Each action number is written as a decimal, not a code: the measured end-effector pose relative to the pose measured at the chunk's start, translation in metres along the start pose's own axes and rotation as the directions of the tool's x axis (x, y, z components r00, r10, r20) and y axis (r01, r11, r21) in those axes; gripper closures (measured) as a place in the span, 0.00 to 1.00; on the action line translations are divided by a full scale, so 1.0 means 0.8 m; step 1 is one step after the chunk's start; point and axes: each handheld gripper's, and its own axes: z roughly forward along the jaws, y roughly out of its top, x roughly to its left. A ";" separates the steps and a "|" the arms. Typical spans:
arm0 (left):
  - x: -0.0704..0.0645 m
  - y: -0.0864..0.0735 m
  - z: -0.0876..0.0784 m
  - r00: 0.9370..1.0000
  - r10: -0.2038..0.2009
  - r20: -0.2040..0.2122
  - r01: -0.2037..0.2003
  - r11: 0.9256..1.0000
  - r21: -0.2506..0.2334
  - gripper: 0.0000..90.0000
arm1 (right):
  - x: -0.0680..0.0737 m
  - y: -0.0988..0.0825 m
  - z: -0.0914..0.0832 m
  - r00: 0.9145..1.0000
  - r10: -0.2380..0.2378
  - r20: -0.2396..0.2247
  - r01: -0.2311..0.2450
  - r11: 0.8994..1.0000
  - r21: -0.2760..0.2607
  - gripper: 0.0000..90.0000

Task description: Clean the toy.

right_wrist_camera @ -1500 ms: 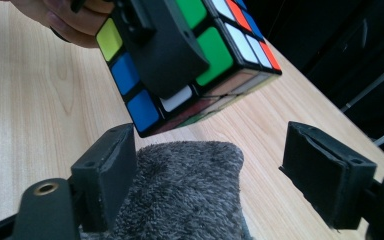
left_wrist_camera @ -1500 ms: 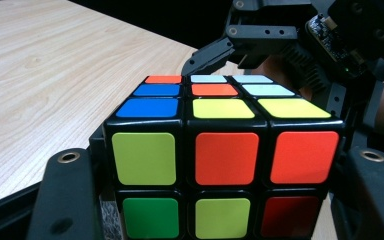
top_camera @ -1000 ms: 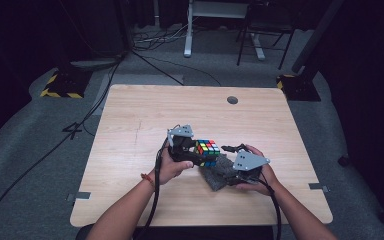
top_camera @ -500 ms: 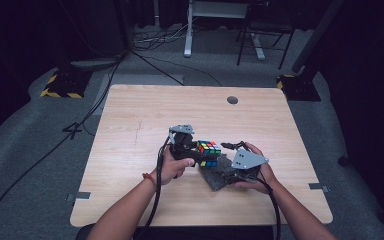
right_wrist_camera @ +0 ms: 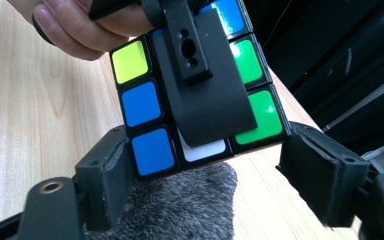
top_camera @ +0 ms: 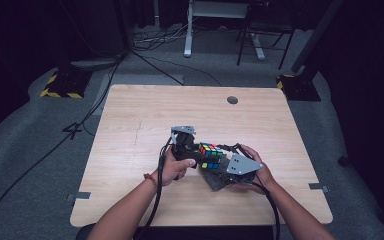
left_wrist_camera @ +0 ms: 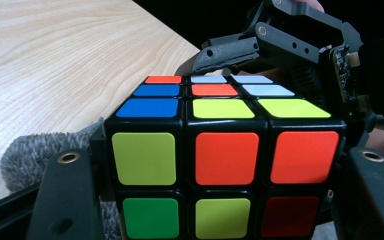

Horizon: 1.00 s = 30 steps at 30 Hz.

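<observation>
From the high view I see the wooden table [top_camera: 130, 150] filling the middle of the frame, with both my forearms coming up from the bottom edge to meet just right of centre. A grey cloth [top_camera: 215, 180] lies there under the work, and just above it sits the puzzle cube [top_camera: 210, 152], its faces all mixed colours, so I judge the solving is far from finished and most turns are left. The left gripper [top_camera: 192, 150] sits at the cube's left side, level, and in the left gripper view its jaws are clamped on the cube's two sides. The right gripper [right_wrist_camera: 205, 175] comes in from the lower right; its jaws have just been closing, with the cube's bottom layer between them, the left one touching, the right one seemingly apart, though the angle is poor.
</observation>
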 end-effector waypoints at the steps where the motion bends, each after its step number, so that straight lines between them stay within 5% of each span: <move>1: 0.000 0.000 0.000 1.000 -0.002 -0.004 0.002 1.000 0.003 0.37 | 0.001 0.000 0.000 1.000 -0.007 0.003 0.007 1.000 0.000 0.27; 14: -0.004 0.000 0.012 0.999 -0.040 -0.005 0.040 0.994 0.097 0.37 | 0.016 0.004 0.004 0.991 -0.130 0.002 0.130 0.991 0.028 0.30; 23: 0.001 -0.002 0.011 0.996 -0.085 -0.013 0.086 0.992 0.088 0.37 | 0.022 0.006 0.005 0.981 -0.190 0.044 0.187 0.980 0.067 0.37; 30: -0.001 0.000 0.011 0.996 -0.083 -0.017 0.084 0.993 0.078 0.36 | 0.024 0.009 0.003 0.980 -0.191 0.061 0.187 0.980 0.071 0.37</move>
